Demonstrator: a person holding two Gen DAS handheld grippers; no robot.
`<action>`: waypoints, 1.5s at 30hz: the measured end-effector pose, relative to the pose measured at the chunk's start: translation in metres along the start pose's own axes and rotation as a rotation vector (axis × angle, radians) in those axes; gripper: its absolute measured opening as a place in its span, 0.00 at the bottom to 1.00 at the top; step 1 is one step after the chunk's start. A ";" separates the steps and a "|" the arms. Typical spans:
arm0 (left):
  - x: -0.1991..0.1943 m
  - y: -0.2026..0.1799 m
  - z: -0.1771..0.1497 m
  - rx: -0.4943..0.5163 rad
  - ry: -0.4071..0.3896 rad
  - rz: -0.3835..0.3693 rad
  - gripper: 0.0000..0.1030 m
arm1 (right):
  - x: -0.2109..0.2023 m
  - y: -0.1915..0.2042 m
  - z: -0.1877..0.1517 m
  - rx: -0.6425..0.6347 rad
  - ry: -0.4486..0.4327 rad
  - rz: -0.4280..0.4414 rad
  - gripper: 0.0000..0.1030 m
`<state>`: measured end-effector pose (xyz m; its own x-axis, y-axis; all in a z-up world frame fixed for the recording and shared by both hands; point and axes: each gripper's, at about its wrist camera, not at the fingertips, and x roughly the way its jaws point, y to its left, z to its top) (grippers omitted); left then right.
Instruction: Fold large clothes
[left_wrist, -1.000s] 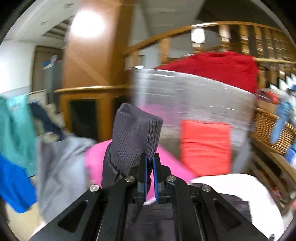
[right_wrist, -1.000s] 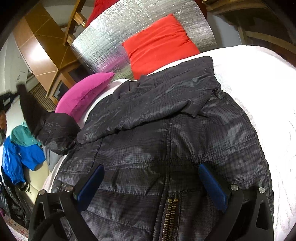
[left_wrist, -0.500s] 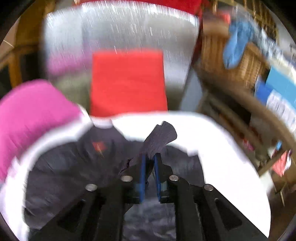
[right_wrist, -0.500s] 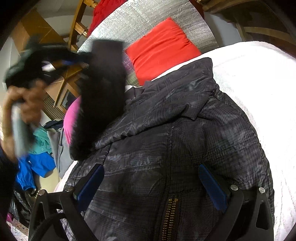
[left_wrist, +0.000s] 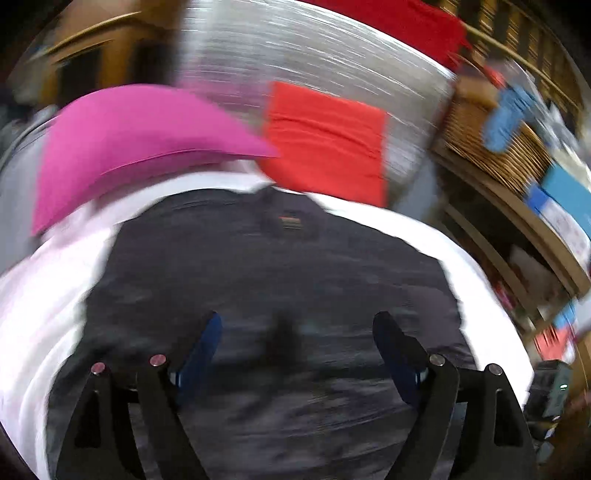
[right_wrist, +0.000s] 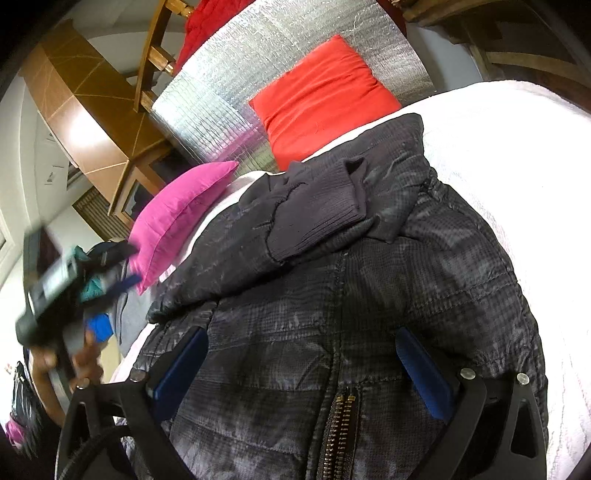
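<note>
A black quilted jacket (right_wrist: 369, 288) lies front up on the white bed cover (right_wrist: 498, 155), zip (right_wrist: 338, 424) toward me. One sleeve is folded across the chest, and its ribbed cuff (right_wrist: 317, 214) rests near the collar. My right gripper (right_wrist: 299, 343) stands open low over the jacket's front with nothing between its fingers. In the blurred left wrist view my left gripper (left_wrist: 299, 332) hovers over the jacket (left_wrist: 258, 280); its jaws are opening and hold nothing. In the right wrist view the left gripper (right_wrist: 127, 271) is a blur off the bed's left edge, held by a hand (right_wrist: 86, 360).
A pink pillow (right_wrist: 177, 218) and a red pillow (right_wrist: 317, 99) lean on a silver foil board (right_wrist: 229, 88) at the bed's head. To the right are a wicker basket (left_wrist: 491, 147) and shelves. Clothes hang left of the bed.
The left gripper carried the sleeve cuff over the jacket, sank, let it go and opened wide. The sleeve now lies across the chest. The right gripper has kept still.
</note>
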<state>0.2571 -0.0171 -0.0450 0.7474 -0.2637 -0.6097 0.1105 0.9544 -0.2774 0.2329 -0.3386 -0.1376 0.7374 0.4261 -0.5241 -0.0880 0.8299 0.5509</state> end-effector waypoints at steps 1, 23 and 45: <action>-0.004 0.022 -0.005 -0.056 -0.017 0.034 0.82 | 0.001 0.001 0.000 -0.001 0.006 -0.007 1.00; -0.026 0.137 -0.007 -0.487 -0.031 0.078 0.82 | 0.064 0.004 0.070 0.479 0.092 -0.111 0.31; -0.008 0.148 -0.012 -0.462 0.002 0.173 0.82 | 0.065 0.012 0.098 0.100 0.064 -0.324 0.13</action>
<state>0.2595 0.1242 -0.0900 0.7278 -0.1081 -0.6772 -0.3174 0.8223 -0.4724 0.3455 -0.3358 -0.1019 0.6722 0.1703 -0.7206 0.2124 0.8880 0.4079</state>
